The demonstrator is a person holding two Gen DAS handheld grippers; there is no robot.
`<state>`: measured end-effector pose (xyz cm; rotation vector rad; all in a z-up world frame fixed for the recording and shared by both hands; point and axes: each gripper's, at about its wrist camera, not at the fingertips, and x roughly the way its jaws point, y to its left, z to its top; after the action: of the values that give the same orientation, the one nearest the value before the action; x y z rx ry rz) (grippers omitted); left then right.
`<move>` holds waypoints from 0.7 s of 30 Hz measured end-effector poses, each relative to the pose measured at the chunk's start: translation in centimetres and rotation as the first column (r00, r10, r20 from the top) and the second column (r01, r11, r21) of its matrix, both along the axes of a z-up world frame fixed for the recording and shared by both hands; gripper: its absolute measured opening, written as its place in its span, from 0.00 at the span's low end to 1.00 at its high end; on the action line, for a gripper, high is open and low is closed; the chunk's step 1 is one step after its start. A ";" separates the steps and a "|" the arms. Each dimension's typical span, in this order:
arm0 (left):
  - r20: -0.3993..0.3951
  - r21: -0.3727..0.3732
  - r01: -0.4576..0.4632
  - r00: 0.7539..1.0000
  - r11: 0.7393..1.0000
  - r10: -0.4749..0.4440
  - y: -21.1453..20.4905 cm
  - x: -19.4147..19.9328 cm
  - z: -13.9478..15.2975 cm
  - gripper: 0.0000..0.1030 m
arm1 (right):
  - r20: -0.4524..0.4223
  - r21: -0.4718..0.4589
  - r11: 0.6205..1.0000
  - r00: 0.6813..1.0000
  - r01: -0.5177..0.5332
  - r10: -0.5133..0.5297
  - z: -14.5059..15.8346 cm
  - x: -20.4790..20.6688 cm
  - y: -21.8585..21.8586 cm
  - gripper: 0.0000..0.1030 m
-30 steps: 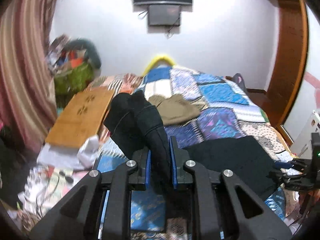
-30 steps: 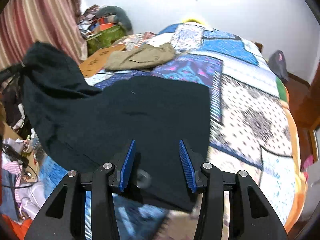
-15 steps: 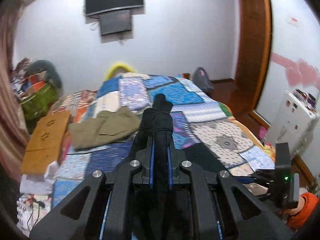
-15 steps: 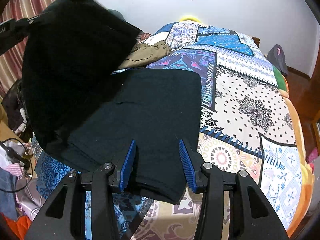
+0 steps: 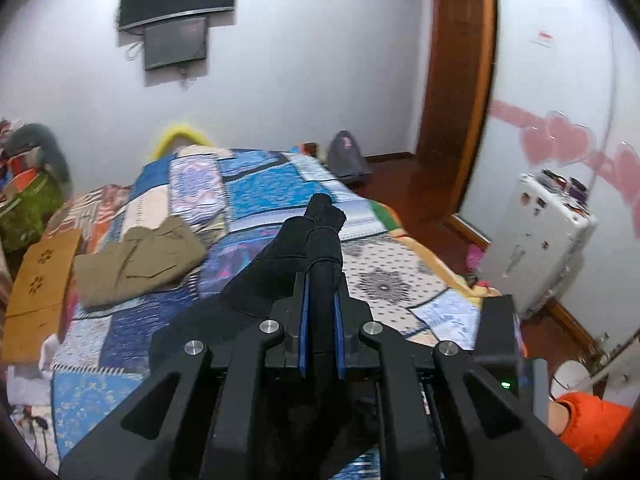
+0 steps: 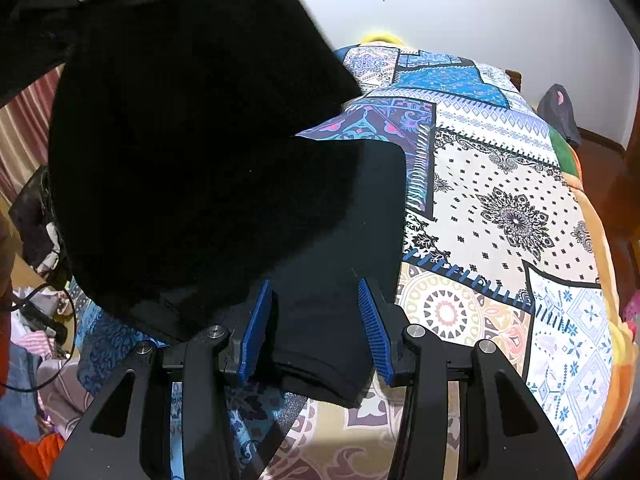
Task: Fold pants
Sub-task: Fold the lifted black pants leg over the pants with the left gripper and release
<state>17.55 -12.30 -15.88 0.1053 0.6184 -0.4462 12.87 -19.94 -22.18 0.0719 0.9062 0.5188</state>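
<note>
The black pants (image 6: 344,216) lie on the patchwork bedspread (image 6: 500,208) near its front edge. My left gripper (image 5: 320,292) is shut on a bunched end of the black pants (image 5: 320,236) and holds it up above the bed; in the right wrist view this lifted part (image 6: 192,120) hangs as a big dark flap over the flat part. My right gripper (image 6: 316,320) is open, its blue pads either side of the pants' near edge, just above the cloth. It holds nothing.
Folded olive pants (image 5: 136,260) lie on the bed's left side, by a wooden board (image 5: 36,292). A grey bag (image 5: 348,156) sits past the bed's far corner. A white appliance (image 5: 536,248) stands right. Clutter and cables (image 6: 36,320) fill the floor to the left.
My left gripper has lifted the held pants end and carried it rightward over the flat part. My right gripper has stayed open at the pants' near edge.
</note>
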 end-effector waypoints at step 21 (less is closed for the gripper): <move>-0.273 0.106 0.145 0.955 0.984 -0.111 -4.6 -1.4 -10.3 0.10 | 0.002 -0.028 0.980 0.981 0.195 -0.195 2.3 -3.6 -8.5 0.41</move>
<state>16.13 -16.89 -26.17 0.2081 0.9089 -0.5524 9.29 -28.49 -19.88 0.1340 0.8967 0.3233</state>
